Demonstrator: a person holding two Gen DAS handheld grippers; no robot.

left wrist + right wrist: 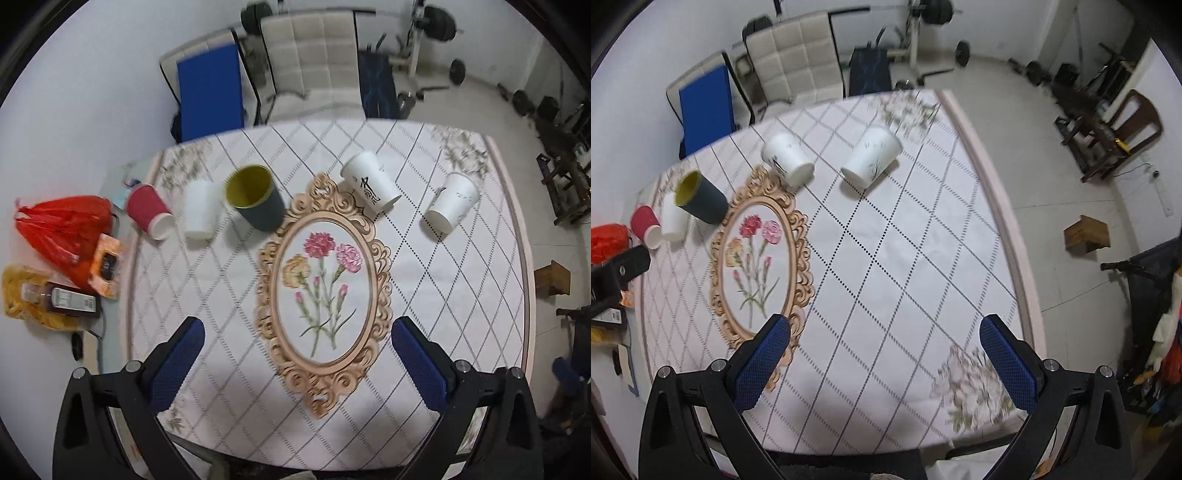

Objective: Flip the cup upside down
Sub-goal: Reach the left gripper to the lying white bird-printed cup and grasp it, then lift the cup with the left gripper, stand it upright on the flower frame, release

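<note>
Several cups stand in a row across the far half of the table. A dark grey cup with a yellow inside stands mouth up. A red cup, a plain white cup, a white cup with black print and another white cup stand upside down. My left gripper is open and empty above the near table edge. My right gripper is open and empty above the table's near right part.
The table carries a cloth with a diamond grid and a flower medallion. A red bag, a bottle and packets lie off the cloth's left edge. Chairs and gym gear stand beyond the table. A wooden stool stands on the floor at right.
</note>
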